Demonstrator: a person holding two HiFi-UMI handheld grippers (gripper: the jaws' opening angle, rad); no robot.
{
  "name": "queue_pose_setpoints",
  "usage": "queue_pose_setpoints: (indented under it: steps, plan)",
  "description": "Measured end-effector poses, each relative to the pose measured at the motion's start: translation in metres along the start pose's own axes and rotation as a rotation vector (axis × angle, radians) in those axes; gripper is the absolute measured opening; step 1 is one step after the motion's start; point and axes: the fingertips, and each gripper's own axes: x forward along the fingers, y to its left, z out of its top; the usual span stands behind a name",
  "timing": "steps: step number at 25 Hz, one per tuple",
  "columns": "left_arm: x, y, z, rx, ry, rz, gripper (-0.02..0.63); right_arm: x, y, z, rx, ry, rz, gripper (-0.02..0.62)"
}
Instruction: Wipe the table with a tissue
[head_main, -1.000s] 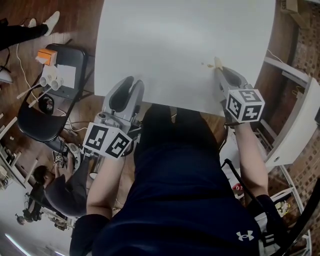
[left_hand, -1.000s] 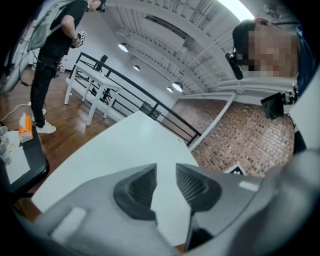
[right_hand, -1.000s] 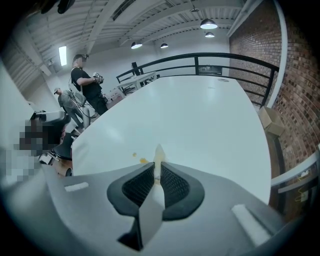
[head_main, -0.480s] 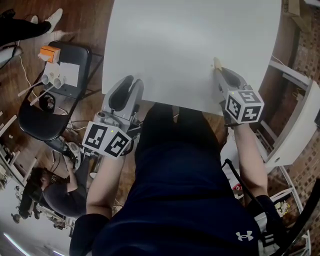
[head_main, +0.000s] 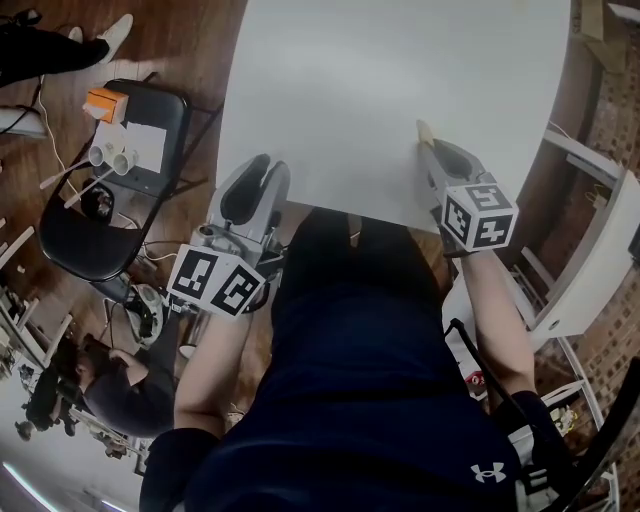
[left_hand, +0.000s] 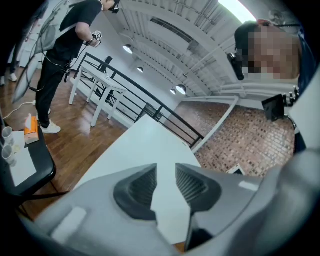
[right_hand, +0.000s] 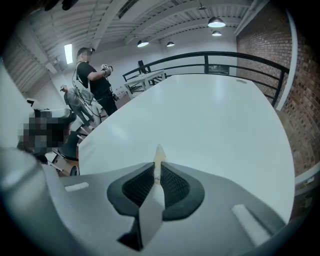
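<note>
The white table (head_main: 380, 80) fills the upper middle of the head view. My right gripper (head_main: 428, 143) lies on its near right part, shut on a small yellowish tissue (head_main: 424, 130) whose tip pokes out past the jaws and touches the tabletop. In the right gripper view the tissue (right_hand: 159, 156) sticks up from between the closed pads, with the table (right_hand: 215, 120) spreading beyond. My left gripper (head_main: 258, 172) rests at the table's near left edge, open, nothing between its jaws; the left gripper view shows a narrow gap between its pads (left_hand: 141, 187).
A black folding chair (head_main: 90, 215) stands left of the table, carrying an orange box (head_main: 105, 104), paper and small cups (head_main: 110, 158). A white shelf frame (head_main: 590, 250) and a brick wall lie to the right. People stand at the far left.
My right gripper has slid the tissue slightly left and away across the table, over the spot where small yellowish specks lay a second ago. The left gripper has stayed put.
</note>
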Motion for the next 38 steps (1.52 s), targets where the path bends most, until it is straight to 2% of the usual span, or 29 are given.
queue_pose_setpoints:
  steps: [12, 30, 38]
  plan:
    - [-0.009, 0.017, 0.002, -0.027, -0.004, 0.021, 0.117, 0.021, 0.042, 0.009, -0.034, 0.018, 0.065, 0.044]
    - [-0.051, 0.041, 0.002, -0.083, -0.090, 0.126, 0.117, 0.044, 0.088, 0.021, -0.135, 0.051, 0.171, 0.044]
    - [-0.059, 0.040, 0.002, -0.073, -0.106, 0.135, 0.117, 0.041, 0.089, 0.022, -0.101, 0.034, 0.183, 0.044]
